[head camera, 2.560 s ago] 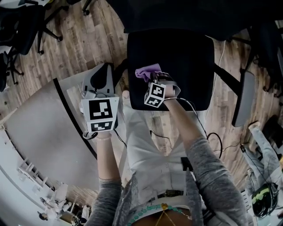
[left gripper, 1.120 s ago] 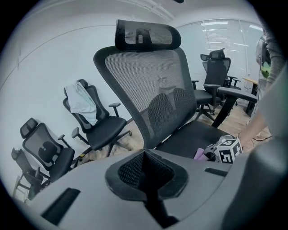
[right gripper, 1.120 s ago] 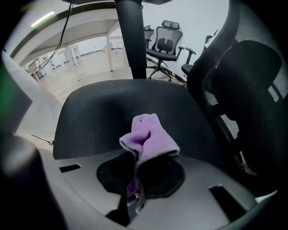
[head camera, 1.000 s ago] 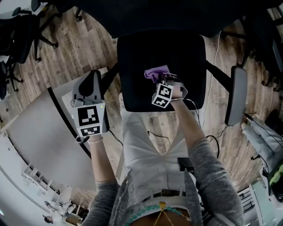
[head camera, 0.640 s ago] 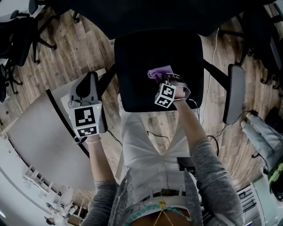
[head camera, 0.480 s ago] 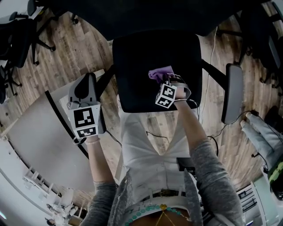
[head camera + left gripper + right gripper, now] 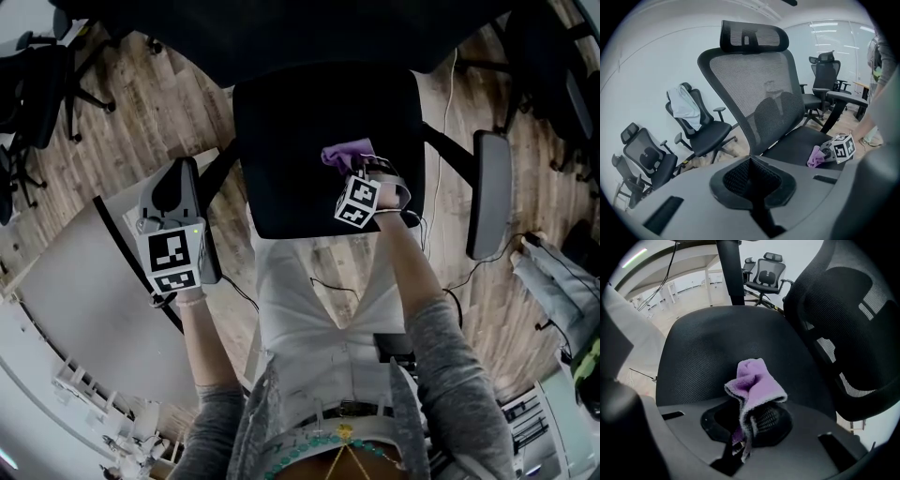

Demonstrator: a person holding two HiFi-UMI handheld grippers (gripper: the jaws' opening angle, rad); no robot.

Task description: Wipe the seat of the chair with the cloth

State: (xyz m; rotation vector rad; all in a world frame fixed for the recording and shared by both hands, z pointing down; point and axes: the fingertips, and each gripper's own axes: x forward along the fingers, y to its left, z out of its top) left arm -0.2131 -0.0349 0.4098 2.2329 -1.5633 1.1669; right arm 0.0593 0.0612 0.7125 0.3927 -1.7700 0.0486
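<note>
Progress is sideways. Over the last couple of seconds my right gripper (image 7: 356, 173) has carried the cloth (image 7: 343, 153) from the left part of the seat (image 7: 291, 159) to just right of its middle, keeping to the front half. I read that as one stroke of the wipe nearly run out. The part of the seat beyond my fingertips, toward the backrest (image 7: 848, 329), looks not yet reached, so I judge the job under way but far from done. My left gripper (image 7: 174, 187) has stayed off to the left of the chair all this while. Its jaws are closed on each other with nothing between them, and it takes no part.

My right fingers are clamped narrow on the cloth. Its lower edges are pinched between the pads (image 7: 768, 420), with a bit of hem trailing back toward me. The rest bunches into a purple fold that rises ahead of and above the fingertips, leaning slightly to their right. From the left gripper view the bunch appears to sit down on the seat fabric just ahead of the tips. I cannot tell how firmly it presses there. The seat spreads away under and beyond the fold on all sides.
</note>
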